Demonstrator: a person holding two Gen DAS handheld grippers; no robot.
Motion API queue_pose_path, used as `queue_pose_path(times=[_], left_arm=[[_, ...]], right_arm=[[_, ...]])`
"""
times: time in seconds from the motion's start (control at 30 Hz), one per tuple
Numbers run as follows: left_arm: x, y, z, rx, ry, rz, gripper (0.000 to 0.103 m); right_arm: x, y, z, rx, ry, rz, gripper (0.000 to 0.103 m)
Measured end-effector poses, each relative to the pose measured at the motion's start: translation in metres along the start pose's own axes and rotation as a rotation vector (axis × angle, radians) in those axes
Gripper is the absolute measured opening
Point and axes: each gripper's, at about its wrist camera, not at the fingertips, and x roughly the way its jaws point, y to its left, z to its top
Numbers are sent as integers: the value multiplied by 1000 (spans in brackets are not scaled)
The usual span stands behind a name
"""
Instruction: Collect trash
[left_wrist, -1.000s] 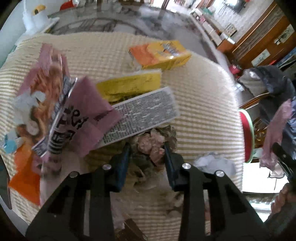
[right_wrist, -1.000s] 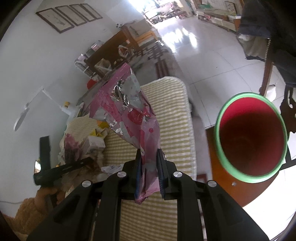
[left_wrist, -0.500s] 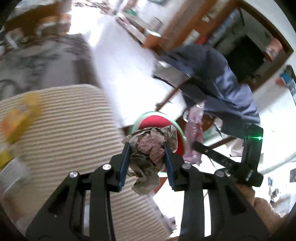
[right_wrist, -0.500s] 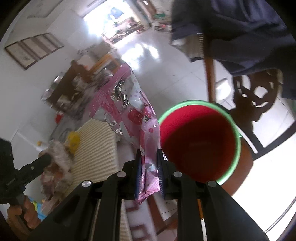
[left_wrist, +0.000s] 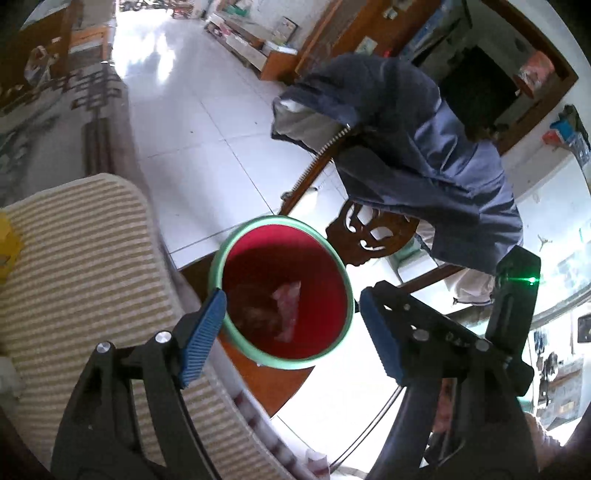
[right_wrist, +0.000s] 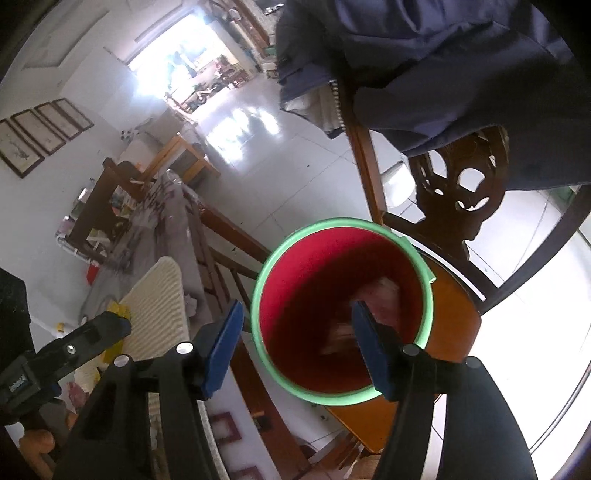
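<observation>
Both tools, left (left_wrist: 288, 328) and right (right_wrist: 295, 347), opening empty over bin (left_wrist: 218, 266) on chair seat (right_wrist: 458, 332), trash (left_wrist: 284, 310) inside; risk: swinging back could clip rim, tip bin off seat edge.

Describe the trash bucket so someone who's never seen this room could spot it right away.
Find the carved wooden chair draped with a dark blue jacket, next to the striped table. On its orange-brown seat stands a round bucket. Nothing else nearby has its red inside and mint-green rim, and wrappers already lie in its bottom.
</observation>
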Motion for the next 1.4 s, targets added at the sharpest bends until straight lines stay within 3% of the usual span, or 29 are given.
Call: queue_pose_path(times=[0.4,0.5,0.53,0.7,0.8,0.87,0.97,1.03,1.1,1.2,1.4], left_arm=[[-101,63,-61,-124,-129,148,75],[-122,82,-76,-127,-164,196,76],[-127,93,-81,-139,-154,245,76],[-168,143,-111,-301,-214,324,76],[-198,180,-129,-398,-243,384,76],[-213,197,-134,-421,-268,406,76],[-238,224,-142,-461,-283,460,76],[-257,239,-155,-495,-319,504,76],[-261,254,-163,-530,-303,490,76],[-255,278,-165,-531,-217,472,75],[-266,295,-173,-495,-210,410,75]], right_arm=[[19,95,-30,-223,73,92,60],[20,115,-36,-282,59,105,61],[22,124,-40,-301,63,85,63],[42,161,-66,-436,150,117,64],[47,173,-79,-407,192,160,64],[47,188,-89,-426,199,158,64],[54,208,-106,-434,278,214,64],[64,221,-121,-447,327,206,64],[64,230,-131,-408,339,215,65],[63,245,-148,-405,350,196,65],[67,276,-173,-389,347,199,65]])
